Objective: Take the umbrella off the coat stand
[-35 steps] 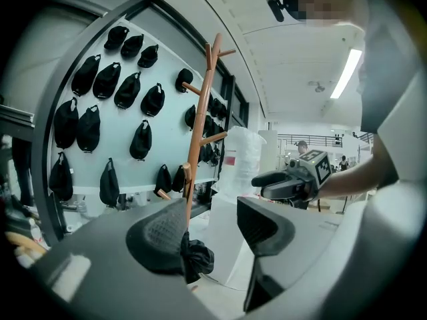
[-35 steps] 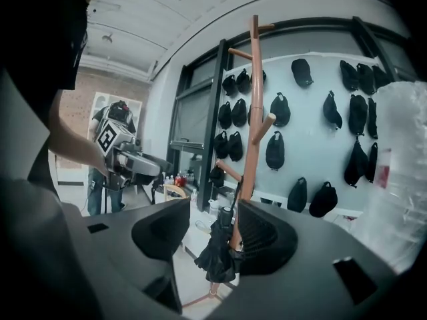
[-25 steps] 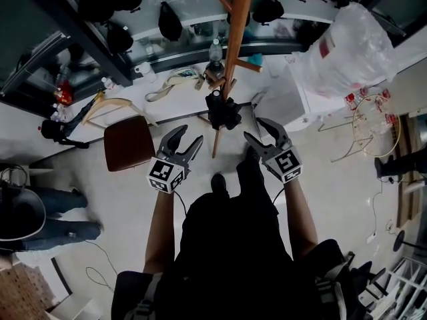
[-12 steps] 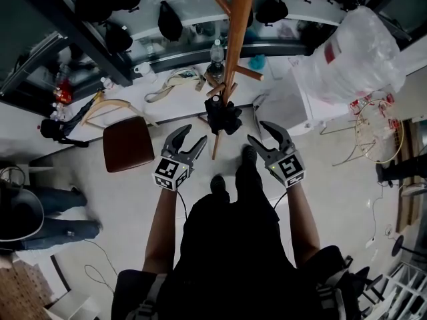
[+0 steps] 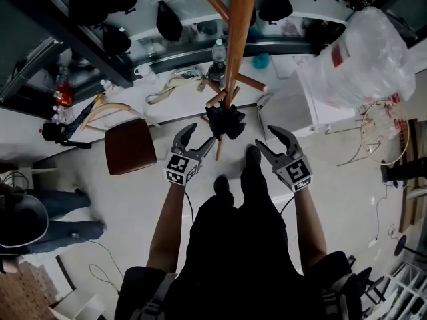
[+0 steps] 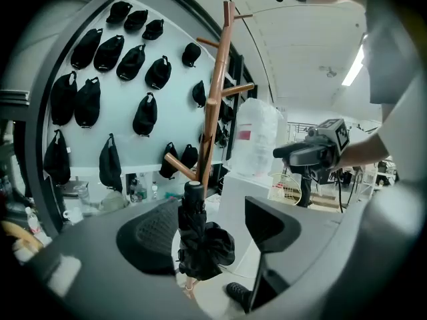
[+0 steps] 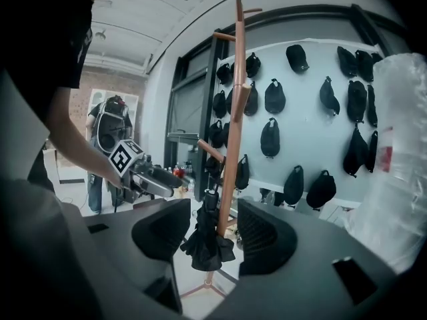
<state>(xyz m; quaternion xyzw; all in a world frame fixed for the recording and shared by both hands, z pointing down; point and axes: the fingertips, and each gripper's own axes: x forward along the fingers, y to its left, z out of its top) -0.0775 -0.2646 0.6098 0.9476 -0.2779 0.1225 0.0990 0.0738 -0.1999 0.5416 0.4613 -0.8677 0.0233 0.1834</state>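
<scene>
The only print is the square markers on each gripper's cube and a red label on the clear plastic bag [image 5: 363, 49], too blurred to read. Above a pale floor [image 5: 133, 205], before a wall of black caps [image 7: 274, 97], the folded black umbrella [image 5: 225, 120] hangs low on the wooden coat stand [image 5: 239, 39]. Both bare forearms reach forward: the left gripper [image 5: 202, 133] is opening its jaws, the umbrella between them untouched, while the right gripper [image 5: 265, 137] gapes nearby, gripping nothing.
</scene>
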